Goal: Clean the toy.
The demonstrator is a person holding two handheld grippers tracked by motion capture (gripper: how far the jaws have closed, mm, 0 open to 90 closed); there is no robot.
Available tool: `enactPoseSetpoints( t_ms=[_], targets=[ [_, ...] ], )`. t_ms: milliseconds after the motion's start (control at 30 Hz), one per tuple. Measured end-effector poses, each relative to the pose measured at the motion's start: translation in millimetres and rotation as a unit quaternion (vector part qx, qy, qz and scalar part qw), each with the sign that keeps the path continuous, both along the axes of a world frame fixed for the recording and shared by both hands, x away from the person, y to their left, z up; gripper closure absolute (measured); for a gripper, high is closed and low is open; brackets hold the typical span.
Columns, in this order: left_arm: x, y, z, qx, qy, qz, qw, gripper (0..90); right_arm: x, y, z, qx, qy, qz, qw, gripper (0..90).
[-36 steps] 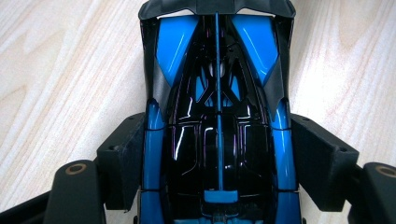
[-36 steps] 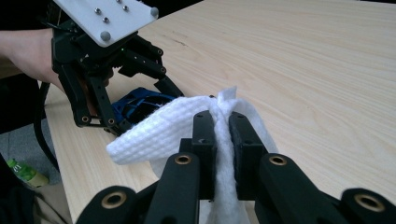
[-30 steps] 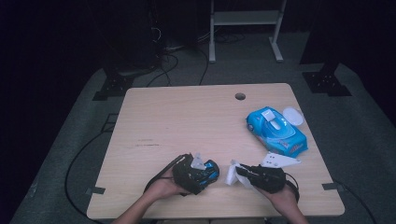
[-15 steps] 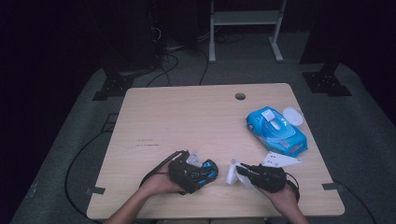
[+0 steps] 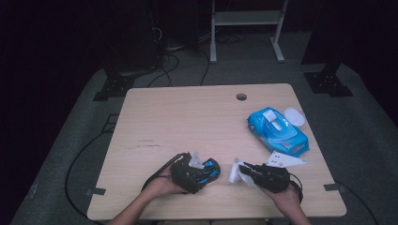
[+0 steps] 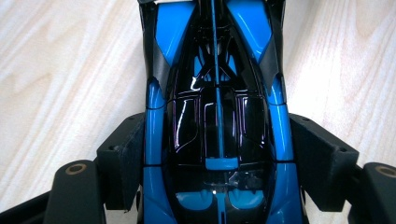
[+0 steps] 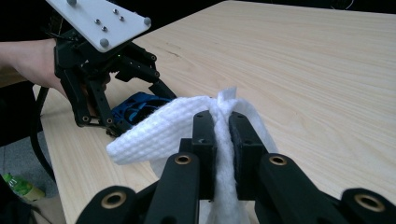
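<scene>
The blue toy car (image 6: 217, 116) sits near the front edge of the counter (image 5: 187, 117), clamped by its flanks in my left claw (image 5: 195, 171), both jaws pressed tight against the bodywork. Just beside it, my right claw (image 7: 223, 135) has its jaws nearly closed on a white wipe (image 7: 163, 128), which bunches up between them and flops out to one side. Farther off, well apart, the blue wipe pack (image 5: 278, 131) lies with its lid open and a loose white sheet (image 5: 285, 160) beside it. The risk, I judge, is in the rubbing: the car's glossy sides could slide out of my left jaws if I push hard, and the wipe could tug free, since little of it is pinched
</scene>
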State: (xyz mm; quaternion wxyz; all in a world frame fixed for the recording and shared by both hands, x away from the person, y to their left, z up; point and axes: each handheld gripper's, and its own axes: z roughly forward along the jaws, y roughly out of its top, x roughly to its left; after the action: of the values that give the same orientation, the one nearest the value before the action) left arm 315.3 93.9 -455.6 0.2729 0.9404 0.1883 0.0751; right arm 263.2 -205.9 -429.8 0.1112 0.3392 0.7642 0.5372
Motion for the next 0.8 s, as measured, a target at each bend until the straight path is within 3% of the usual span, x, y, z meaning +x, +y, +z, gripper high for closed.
enactPoseSetpoints(
  t_ms=[100, 200, 267, 500, 600, 800],
  targets=[
    [2.8, 1.8, 8.6, -0.016, 0.001, 0.0, 0.9999, 26.5, 0.3, -0.9, 0.5, 0.002, -0.001, -0.002, 1.0, 81.4],
    [4.7, 0.9, 12.7, -0.013, -0.003, 0.001, 0.9999, 26.6, 0.4, -1.2, 1.0, 0.003, -0.002, -0.003, 1.0, 81.4],
    [8.8, -1.8, 7.5, 0.013, 0.006, -0.005, 0.9999, 26.5, 0.1, -1.4, 2.1, 0.006, -0.003, -0.004, 1.0, 81.4],
    [11.8, -3.2, -3.2, 0.012, 0.021, 0.01, 0.9997, 25.1, 1.0, -3.0, 1.8, 0.01, -0.003, -0.005, 0.9999, 81.1],
    [11.1, -5.3, -4.4, 0.012, 0.019, 0.01, 0.9997, 22.0, 0.7, -1.7, 1.9, 0.01, -0.002, -0.005, 0.9999, 81.1],
    [8.2, -4.8, -3.8, 0.006, 0.004, 0.024, 0.9997, 26.0, -1.0, -5.0, 4.8, 0.018, -0.008, -0.012, 0.9997, 81.1]
  ],
)
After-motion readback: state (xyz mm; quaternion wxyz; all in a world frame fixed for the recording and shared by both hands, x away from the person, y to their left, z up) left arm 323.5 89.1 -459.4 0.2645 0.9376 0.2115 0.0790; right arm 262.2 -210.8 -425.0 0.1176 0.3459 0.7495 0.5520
